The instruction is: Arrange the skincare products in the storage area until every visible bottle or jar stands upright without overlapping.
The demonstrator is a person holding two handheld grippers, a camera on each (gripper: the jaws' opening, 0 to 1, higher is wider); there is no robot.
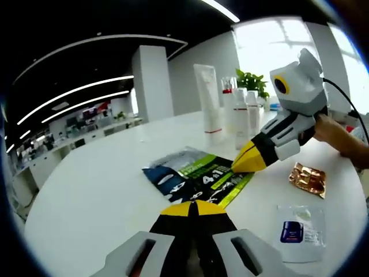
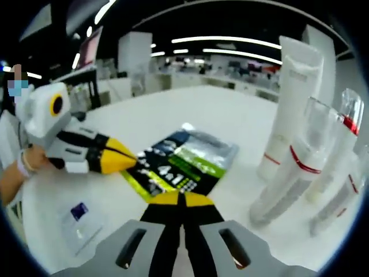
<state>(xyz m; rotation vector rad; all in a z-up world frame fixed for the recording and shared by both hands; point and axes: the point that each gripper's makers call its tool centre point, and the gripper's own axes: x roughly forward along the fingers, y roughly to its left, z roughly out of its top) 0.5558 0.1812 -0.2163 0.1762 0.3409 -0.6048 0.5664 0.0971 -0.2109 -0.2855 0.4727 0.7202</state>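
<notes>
A dark green-and-black sachet (image 1: 199, 176) lies flat on the white table (image 1: 98, 184). In the left gripper view the left gripper (image 1: 193, 206) sits at six o'clock, its yellow-tipped jaws closed together at the sachet's near edge; whether they pinch it I cannot tell. The right gripper (image 1: 236, 166) comes in from three o'clock, tips together, touching the sachet's right edge. Beyond, at one o'clock, a tall white tube (image 1: 209, 98) and slimmer bottles (image 1: 242, 115) stand upright, close together. A gold foil packet (image 1: 308, 179) and a clear sample pouch (image 1: 300, 226) lie at four o'clock. The table's left half is open out to its curved edge. In the right gripper view the tubes (image 2: 294, 109) stand at three o'clock.
</notes>
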